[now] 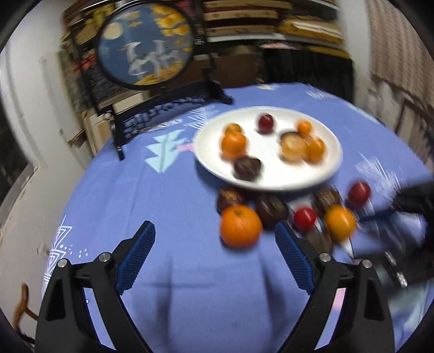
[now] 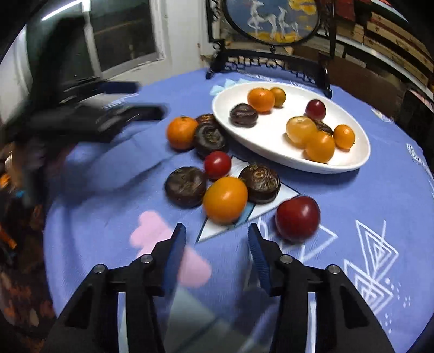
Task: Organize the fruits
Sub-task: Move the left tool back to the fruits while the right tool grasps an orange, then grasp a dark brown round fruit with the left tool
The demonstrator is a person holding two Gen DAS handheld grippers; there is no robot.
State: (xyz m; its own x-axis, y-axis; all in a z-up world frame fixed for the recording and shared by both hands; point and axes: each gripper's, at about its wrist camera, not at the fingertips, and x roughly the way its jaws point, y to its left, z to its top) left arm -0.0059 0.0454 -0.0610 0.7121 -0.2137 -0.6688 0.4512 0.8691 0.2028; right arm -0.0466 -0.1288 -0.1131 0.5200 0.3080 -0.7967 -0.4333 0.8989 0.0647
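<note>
On plate (image 2: 287, 160): seemingly eight fruits; on cloth (image 2: 379, 190): seven fruits.

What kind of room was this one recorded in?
Probably a home room used partly for storage: a table under a blue patterned cloth, a round deer screen on a black stand, and stacked boxes along the wall behind.

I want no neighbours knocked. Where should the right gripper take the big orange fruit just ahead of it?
Grip the big orange fruit across its widest middle, coming from the near, open side; dark fruits crowd its far side. Right gripper is empty.
</note>
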